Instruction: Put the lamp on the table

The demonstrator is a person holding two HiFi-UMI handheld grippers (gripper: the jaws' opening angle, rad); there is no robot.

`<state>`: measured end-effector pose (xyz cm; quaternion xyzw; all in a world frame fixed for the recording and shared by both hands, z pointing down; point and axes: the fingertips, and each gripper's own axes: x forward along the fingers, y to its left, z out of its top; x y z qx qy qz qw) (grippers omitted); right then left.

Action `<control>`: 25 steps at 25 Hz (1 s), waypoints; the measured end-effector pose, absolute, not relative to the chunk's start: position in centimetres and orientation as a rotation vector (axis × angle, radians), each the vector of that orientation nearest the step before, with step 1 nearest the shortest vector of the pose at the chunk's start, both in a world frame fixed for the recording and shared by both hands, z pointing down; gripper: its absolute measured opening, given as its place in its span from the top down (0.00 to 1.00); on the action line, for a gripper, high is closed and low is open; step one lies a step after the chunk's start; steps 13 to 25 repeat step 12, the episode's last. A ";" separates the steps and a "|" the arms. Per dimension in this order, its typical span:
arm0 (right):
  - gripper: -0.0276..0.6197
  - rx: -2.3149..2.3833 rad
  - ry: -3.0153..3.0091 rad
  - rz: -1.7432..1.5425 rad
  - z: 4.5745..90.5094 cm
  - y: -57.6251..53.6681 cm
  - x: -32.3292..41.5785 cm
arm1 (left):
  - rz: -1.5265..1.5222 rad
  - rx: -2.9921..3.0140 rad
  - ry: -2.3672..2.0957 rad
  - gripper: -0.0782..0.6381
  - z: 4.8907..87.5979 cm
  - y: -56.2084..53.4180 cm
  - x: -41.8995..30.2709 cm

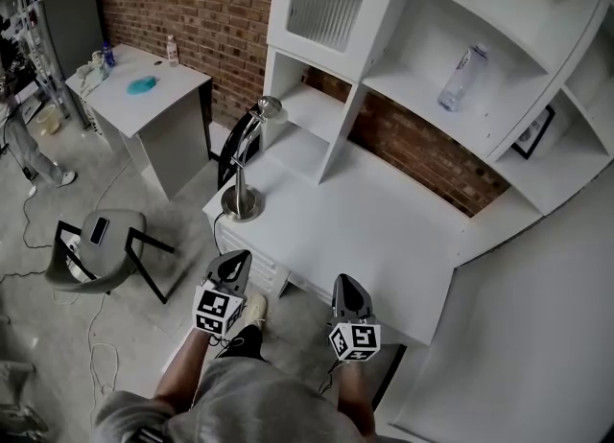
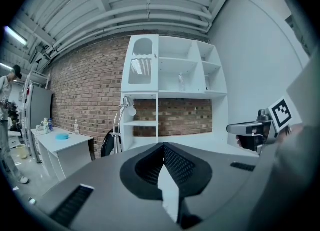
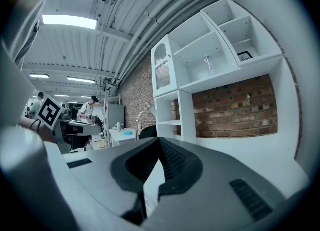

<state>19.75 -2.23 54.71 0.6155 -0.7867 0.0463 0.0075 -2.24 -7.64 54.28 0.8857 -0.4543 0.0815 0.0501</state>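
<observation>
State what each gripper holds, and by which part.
Nothing. The left gripper and right gripper are both shut and empty; the lamp stands untouched on the table.

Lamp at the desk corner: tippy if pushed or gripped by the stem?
The lamp is tall and thin over a small round base, so a push high up would probably tip it. The metal-looking base likely makes it bottom-heavy. Its shiny stem may slip in a grip, and it stands near the desk edge.

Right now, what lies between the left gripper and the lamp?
Between the left gripper and the lamp lies only bare white table, shown in the head view.
</observation>
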 end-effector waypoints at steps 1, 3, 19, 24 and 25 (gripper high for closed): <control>0.92 1.925 -2.459 0.144 54.7 -2.2 19.7 | 0.246 2.699 -1.384 0.89 54.4 -7.7 -2.3; 0.92 1.927 -2.459 0.145 54.8 -2.2 19.8 | 0.253 2.695 -1.391 0.89 54.8 -7.7 -2.5; 0.92 1.919 -2.458 0.153 55.0 -2.2 19.9 | 0.256 2.697 -1.377 0.89 54.4 -7.6 -2.0; 0.92 1.919 -2.458 0.153 55.0 -2.2 19.9 | 0.256 2.697 -1.377 0.89 54.4 -7.6 -2.0; 0.92 1.919 -2.458 0.153 55.0 -2.2 19.9 | 0.256 2.697 -1.377 0.89 54.4 -7.6 -2.0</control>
